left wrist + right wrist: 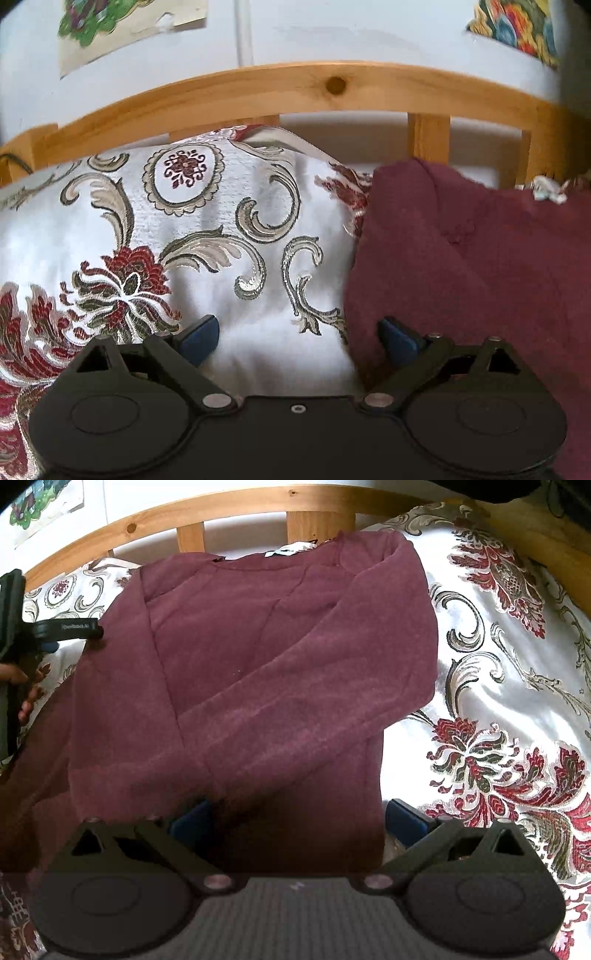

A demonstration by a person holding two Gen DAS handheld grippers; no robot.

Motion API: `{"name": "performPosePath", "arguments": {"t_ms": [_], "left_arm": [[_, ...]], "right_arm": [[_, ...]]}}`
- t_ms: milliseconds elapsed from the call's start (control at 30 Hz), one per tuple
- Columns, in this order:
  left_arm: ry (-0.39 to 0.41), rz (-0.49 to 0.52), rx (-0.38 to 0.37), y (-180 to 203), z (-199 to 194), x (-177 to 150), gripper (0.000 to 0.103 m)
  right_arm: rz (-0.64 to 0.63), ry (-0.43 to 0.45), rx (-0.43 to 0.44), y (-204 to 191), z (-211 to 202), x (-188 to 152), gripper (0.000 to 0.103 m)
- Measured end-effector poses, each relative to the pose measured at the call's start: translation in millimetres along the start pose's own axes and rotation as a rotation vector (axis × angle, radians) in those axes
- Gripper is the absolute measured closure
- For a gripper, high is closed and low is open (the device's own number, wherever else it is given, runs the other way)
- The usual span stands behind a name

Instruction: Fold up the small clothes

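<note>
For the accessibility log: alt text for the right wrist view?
A maroon sweater lies flat on a floral bedspread, one sleeve folded across it. The open right gripper straddles its hem; the left gripper is at its far-left edge.

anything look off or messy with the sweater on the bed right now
Slightly. The maroon sweater lies partly folded: one sleeve crosses the chest diagonally, and its left side bunches unevenly over the floral bedspread. No damage shows.

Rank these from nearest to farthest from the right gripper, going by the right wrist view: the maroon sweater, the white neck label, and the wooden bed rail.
1. maroon sweater, its lower part lying between the open fingers of the right gripper.
2. white neck label, at the sweater's far edge, centre.
3. wooden bed rail, beyond it along the wall.
</note>
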State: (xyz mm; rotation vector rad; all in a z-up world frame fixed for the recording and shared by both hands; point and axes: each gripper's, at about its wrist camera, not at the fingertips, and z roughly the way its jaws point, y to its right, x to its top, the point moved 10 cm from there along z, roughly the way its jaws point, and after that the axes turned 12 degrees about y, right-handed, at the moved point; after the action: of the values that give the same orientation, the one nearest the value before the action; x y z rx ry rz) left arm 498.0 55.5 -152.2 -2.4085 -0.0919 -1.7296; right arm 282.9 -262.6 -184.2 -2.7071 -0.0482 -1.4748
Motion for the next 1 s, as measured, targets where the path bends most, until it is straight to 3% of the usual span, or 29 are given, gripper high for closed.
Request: {"name": "performPosePath", "arguments": {"t_ms": [200,367,567,733,800,867,1000], "left_arm": [[-0.044,-0.022,0.017,-2,-7,2,0.007],[-0.084,-0.013,0.009,0,-37,3,0.001],[-0.161,0.005,-0.057,20,-82,-6,0.001],[-0.198,0.019,-0.082,32,-129,-13,0.001],[-0.25,0.013,-0.07,29,-145,-26,0.001],[-0.299,-0.004,-0.053,20,-158,-38,0.001],[-0.361,-0.083,0.0,-5,-180,-52,0.001]], "right_arm": [[-0.028,-0.011,-0.017,2,-4,0,0.0],[-0.034,0.01,-0.059,13,-20,6,0.0],[0.087,0.159,0.064,12,-48,30,0.0],[-0.011,0.216,0.131,-8,-27,38,0.0],[-0.092,0.189,0.106,-13,-13,30,0.0],[-0.136,0.1,0.073,-13,-2,15,0.0],[-0.074,0.017,0.074,-6,-2,4,0.0]]}}
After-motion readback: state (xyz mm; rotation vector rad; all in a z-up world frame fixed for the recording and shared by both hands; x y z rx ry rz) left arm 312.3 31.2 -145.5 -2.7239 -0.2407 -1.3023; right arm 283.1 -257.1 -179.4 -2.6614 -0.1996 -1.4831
